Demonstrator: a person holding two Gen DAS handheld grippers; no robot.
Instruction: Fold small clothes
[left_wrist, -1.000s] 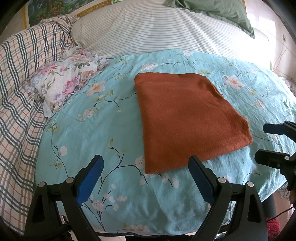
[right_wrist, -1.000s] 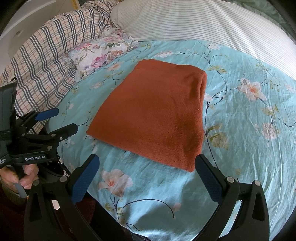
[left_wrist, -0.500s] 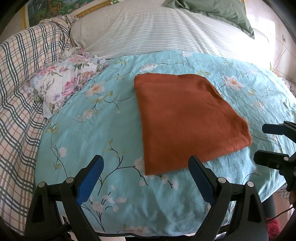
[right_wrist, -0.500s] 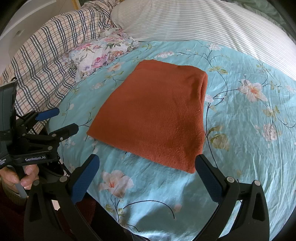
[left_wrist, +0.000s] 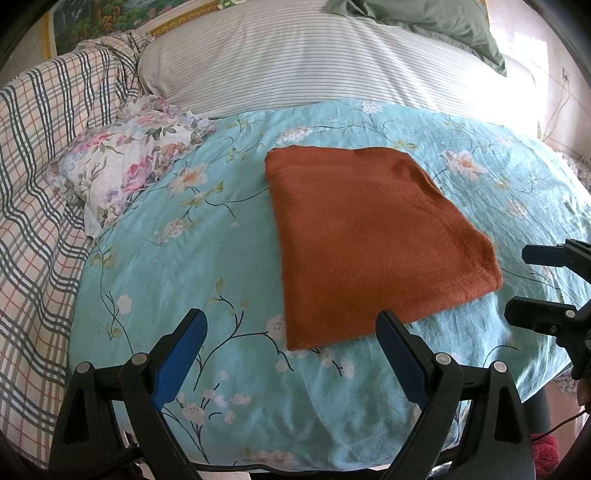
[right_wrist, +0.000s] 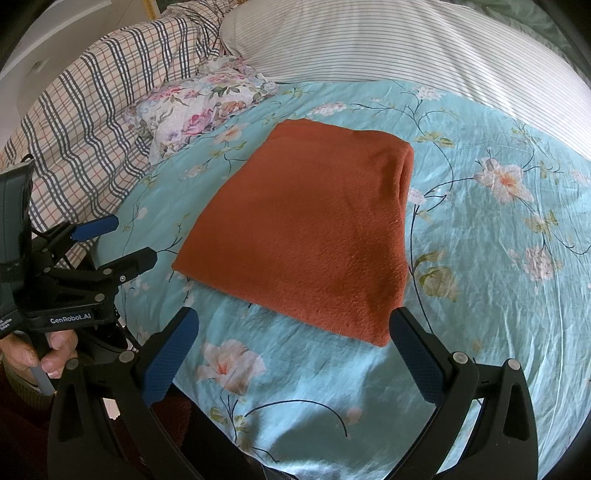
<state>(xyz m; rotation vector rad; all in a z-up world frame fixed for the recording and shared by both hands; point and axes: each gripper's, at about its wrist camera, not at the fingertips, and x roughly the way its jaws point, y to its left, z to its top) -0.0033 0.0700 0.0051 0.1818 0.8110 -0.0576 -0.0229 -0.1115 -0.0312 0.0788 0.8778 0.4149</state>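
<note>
A rust-orange garment (left_wrist: 373, 236) lies folded into a flat rectangle on the turquoise floral sheet (left_wrist: 177, 280); it also shows in the right wrist view (right_wrist: 314, 236). My left gripper (left_wrist: 291, 325) is open and empty, just short of the garment's near edge. My right gripper (right_wrist: 293, 325) is open and empty, also just short of the near edge. Each gripper shows in the other's view: the right one (left_wrist: 517, 284) at the right edge, the left one (right_wrist: 110, 243) at the left, held by a hand.
A floral cloth bundle (left_wrist: 125, 173) lies left of the garment, by a plaid blanket (left_wrist: 37, 184). A striped pillow (left_wrist: 314, 62) and a green pillow (left_wrist: 424, 22) lie behind. The bed's near edge (left_wrist: 295, 465) is right below the grippers.
Both views have shifted very slightly; the garment lies unchanged and both grippers stay open.
</note>
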